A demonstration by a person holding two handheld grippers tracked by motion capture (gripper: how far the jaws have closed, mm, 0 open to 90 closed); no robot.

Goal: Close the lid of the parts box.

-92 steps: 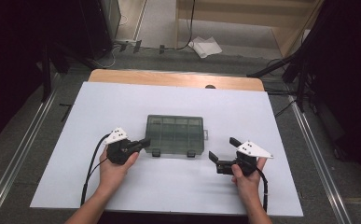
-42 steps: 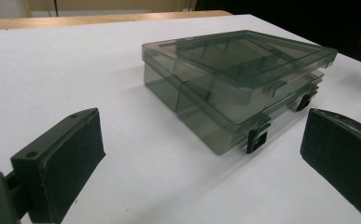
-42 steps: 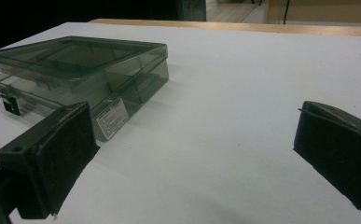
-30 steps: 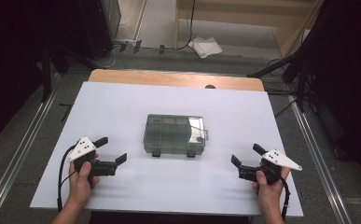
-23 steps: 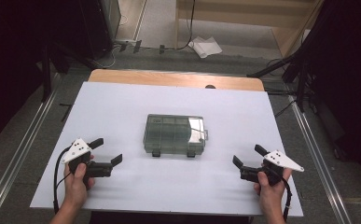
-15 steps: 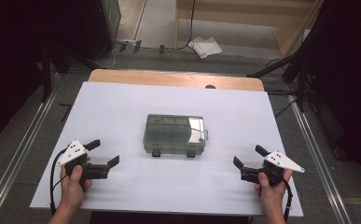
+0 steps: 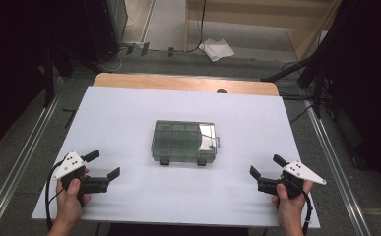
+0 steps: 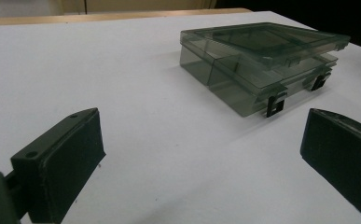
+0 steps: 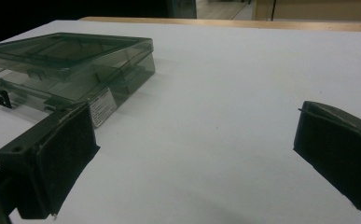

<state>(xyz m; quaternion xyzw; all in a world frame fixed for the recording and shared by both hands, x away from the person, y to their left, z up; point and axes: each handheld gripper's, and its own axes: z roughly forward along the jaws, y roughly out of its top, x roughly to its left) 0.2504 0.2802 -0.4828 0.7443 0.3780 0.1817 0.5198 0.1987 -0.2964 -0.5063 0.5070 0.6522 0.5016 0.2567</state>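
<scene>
Smoky see-through plastic box sits shut in the middle of the white table. Each claw is well away from it, near the front corners: left claw and right claw, both with jaws wide apart and holding nothing. White paper lies on the floor behind.

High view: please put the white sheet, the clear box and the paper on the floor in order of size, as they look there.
1. White sheet, by far the largest.
2. Clear box.
3. Paper, smallest as it looks; it lies farther from the camera, on the floor, so its true size against the box is unsure.
</scene>
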